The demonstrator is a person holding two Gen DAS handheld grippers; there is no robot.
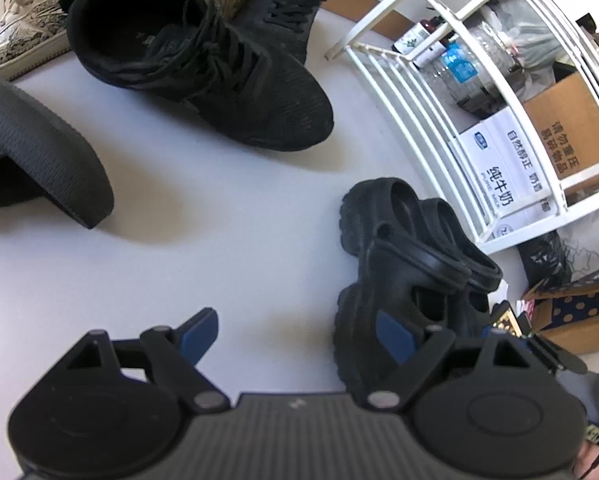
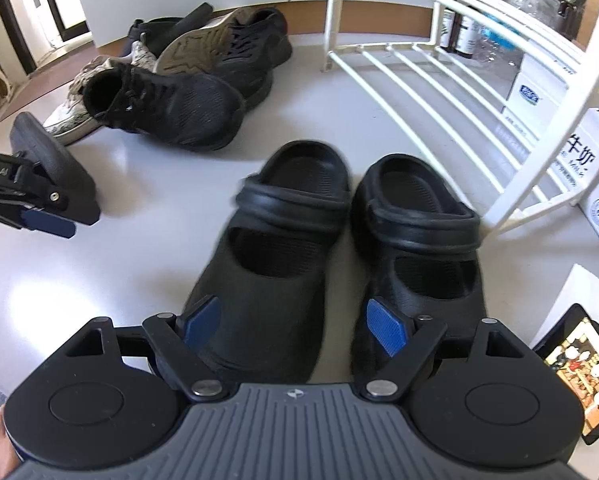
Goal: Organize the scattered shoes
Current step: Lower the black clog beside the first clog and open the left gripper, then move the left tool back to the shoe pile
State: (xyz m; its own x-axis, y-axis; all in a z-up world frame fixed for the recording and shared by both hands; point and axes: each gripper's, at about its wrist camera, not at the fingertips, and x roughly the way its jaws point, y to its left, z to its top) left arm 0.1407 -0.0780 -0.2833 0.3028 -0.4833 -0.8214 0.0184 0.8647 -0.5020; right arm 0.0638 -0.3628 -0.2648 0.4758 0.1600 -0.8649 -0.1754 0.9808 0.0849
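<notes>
Nearest, in the right wrist view: right gripper (image 2: 295, 324) with jaws wide apart, clamped on nothing, blue pads (image 2: 387, 328) poised over the toes of a pair of black clogs. Left clog (image 2: 275, 264) at 12 o'clock, its toe between the two fingers; right clog (image 2: 415, 248) at 1 o'clock, just beside its mate, its toe under the right pad. No telling whether either pad touches rubber. At 3 o'clock, a lit tablet screen (image 2: 579, 364). In the left wrist view: left gripper (image 1: 295, 336) likewise spread wide, gripping nothing, hanging over bare floor (image 1: 179, 248), the clogs at 3 o'clock by its right finger. Farther, at 9 o'clock there, a dark grey slipper (image 1: 39, 152) tipped up on edge. Beyond the clogs, at 1 to 2 o'clock, a white slatted shoe rack (image 1: 403, 92); seen through its bars, a white milk carton box (image 1: 499, 168), a brown cardboard box (image 1: 571, 128), a clear plastic bottle (image 1: 471, 68) and a dark bottle (image 1: 415, 40), on the rack or behind it, hard to tell. Farthest, at 11 to 12 o'clock, a heap of shoes: black sneaker (image 1: 203, 68) in front, second black sneaker (image 1: 283, 12) behind it, pale patterned sneaker (image 1: 23, 28) alongside, touching.
</notes>
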